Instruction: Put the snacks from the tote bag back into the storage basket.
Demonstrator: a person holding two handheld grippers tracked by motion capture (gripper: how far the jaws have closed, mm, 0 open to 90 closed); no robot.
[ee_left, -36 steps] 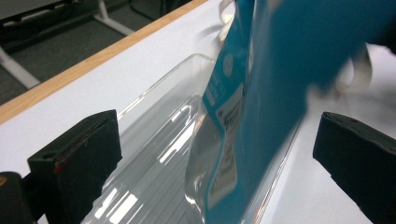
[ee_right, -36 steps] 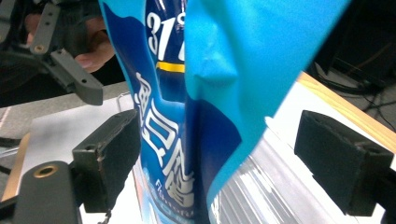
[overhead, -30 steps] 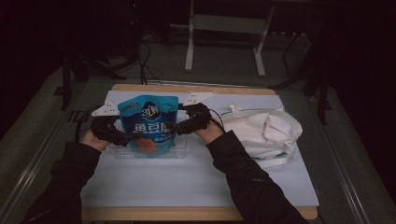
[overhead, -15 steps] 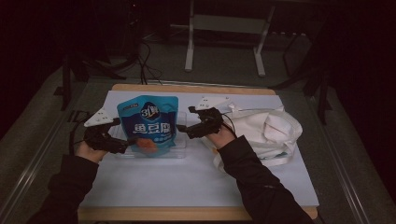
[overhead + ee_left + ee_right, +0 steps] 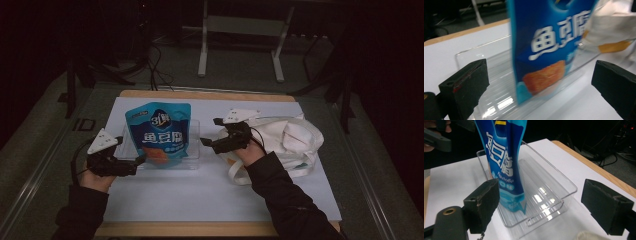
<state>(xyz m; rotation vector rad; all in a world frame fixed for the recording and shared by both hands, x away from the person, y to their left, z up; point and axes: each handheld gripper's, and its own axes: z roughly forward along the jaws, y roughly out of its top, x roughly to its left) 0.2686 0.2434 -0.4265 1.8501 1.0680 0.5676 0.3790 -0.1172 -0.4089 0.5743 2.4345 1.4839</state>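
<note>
Near the table's left edge, the left gripper (image 5: 131, 164) sits low with its jaws spread wide and holding nothing, its tips just short of the clear plastic tray (image 5: 192, 150). The tray rests on the white table cover (image 5: 210, 195), left of centre. A blue snack pouch (image 5: 160, 132) stands upright inside it, free of both grippers, leaning against the tray's wall. Just right of the tray, the right gripper (image 5: 209, 141) faces the pouch with its jaws also wide apart and empty. Behind that hand, a white cloth bag (image 5: 295, 140) lies crumpled toward the table's right edge.
</note>
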